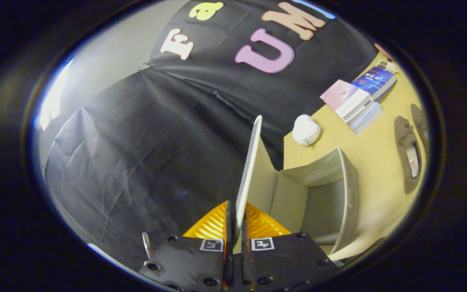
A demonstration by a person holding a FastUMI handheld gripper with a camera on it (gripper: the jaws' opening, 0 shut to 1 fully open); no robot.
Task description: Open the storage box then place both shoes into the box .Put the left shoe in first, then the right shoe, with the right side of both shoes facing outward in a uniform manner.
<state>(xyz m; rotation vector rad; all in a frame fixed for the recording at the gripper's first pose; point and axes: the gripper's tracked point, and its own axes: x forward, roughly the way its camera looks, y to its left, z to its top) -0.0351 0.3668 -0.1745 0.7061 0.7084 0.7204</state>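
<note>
The gripper (pixel 235 221) has both fingers clamped on the edge of the storage box's lid (pixel 249 170), a thin pale panel that rises edge-on from between the fingers and runs straight ahead along their line. The storage box (pixel 330 194) itself lies just to the right of the fingers, open, its grey interior showing and its walls standing on the tan tabletop (pixel 379 162). The lid stands roughly upright along the box's near-left side, so the relation that counts is this: the panel's long axis points forward from the gripper, while the box mouth opens to the right of it. I judge the opening step nearly done, with the lid to be swung clear. The shoes (pixel 410 158), dark and laid flat, rest well beyond the box toward the table's far right edge. A white crumpled wad (pixel 306 129) and a stack of books (pixel 359 103) sit near the table's back edge against the booth's black cloth wall (pixel 144 162).
</note>
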